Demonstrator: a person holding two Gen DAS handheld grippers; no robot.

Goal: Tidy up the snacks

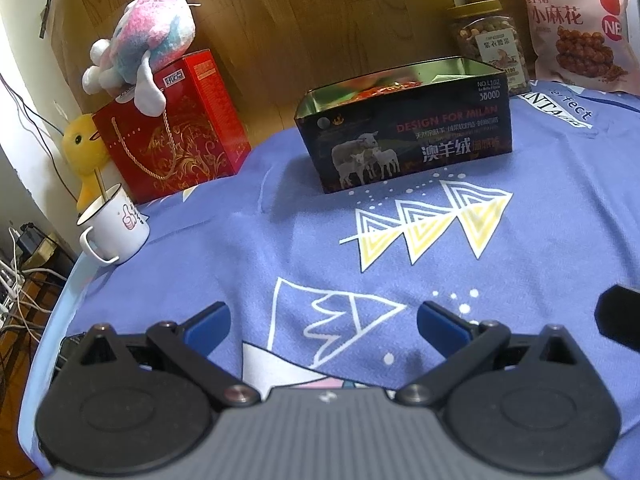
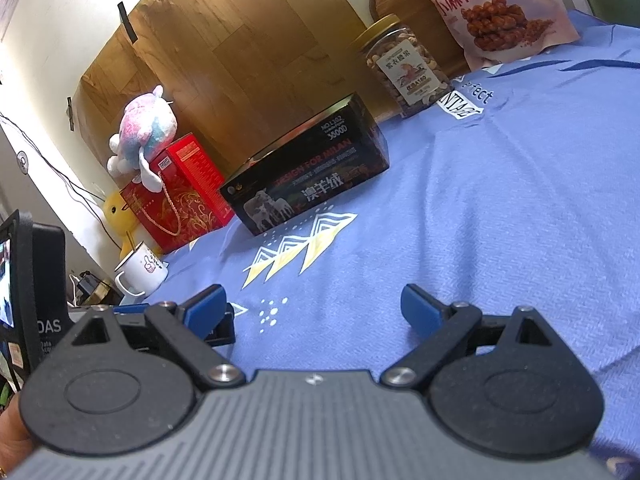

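An open black box (image 1: 404, 140) printed with sheep stands on the blue cloth, with red snack packets (image 1: 384, 90) inside; it also shows in the right wrist view as the black box (image 2: 308, 184). Behind it stand a jar of nuts (image 1: 486, 40) (image 2: 402, 66) and a pink snack bag (image 1: 580, 28) (image 2: 496, 8). My left gripper (image 1: 324, 328) hovers open over the cloth, well short of the box, holding nothing. My right gripper (image 2: 312, 312) is open and empty too, low above the cloth.
A red gift box (image 1: 176, 128) (image 2: 180, 196) with a plush toy (image 1: 148, 44) on top stands at the left, beside a yellow duck toy (image 1: 82, 148) and a white mug (image 1: 114, 226) (image 2: 142, 272) near the table's edge. Wooden panels rise behind. Cables hang off the left.
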